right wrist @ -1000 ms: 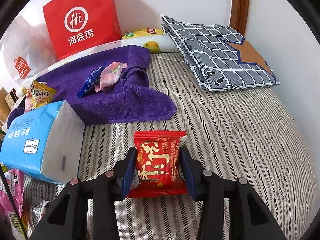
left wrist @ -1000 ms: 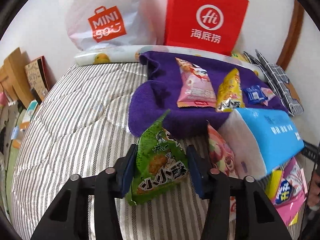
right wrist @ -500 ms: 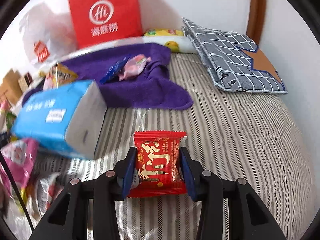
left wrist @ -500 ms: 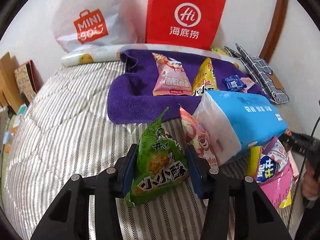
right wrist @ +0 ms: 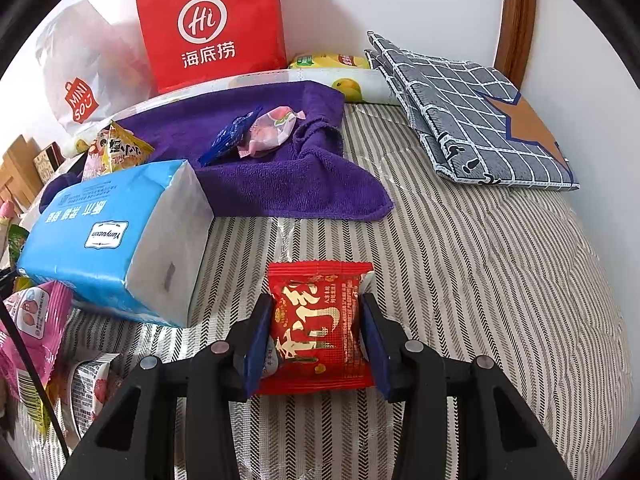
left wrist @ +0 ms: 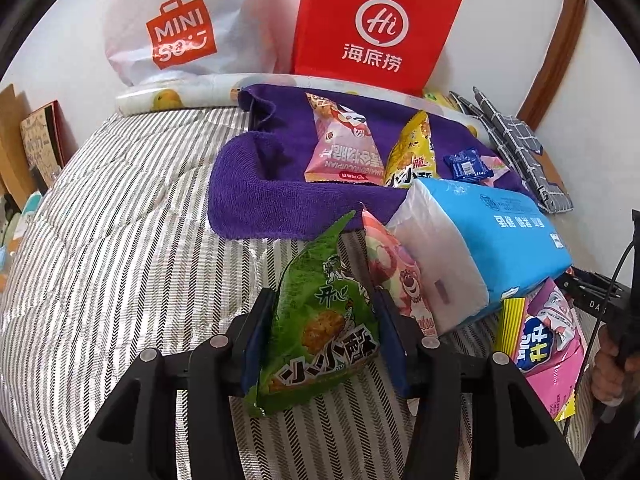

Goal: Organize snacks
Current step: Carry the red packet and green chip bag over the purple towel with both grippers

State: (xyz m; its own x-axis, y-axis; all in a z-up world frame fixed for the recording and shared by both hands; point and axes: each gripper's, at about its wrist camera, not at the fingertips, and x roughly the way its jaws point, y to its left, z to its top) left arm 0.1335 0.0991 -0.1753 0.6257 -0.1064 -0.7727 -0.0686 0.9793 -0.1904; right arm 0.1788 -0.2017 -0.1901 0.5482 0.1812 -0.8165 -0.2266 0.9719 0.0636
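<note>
hidden: pink snack bag [left wrist: 548,344] partly under tissue pack [left wrist: 492,240] | cut off: hand [left wrist: 612,364] at right edge

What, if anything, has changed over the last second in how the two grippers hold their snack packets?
Nothing taken or released. The left gripper stays clamped on the green packet, the right gripper on the red packet; only the camera views swing slightly across the purple towel.

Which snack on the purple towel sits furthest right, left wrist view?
The pale pink candy wrapper, at the towel's right end, partly under the small blue packet. The pink and yellow bags lie further left.
</note>
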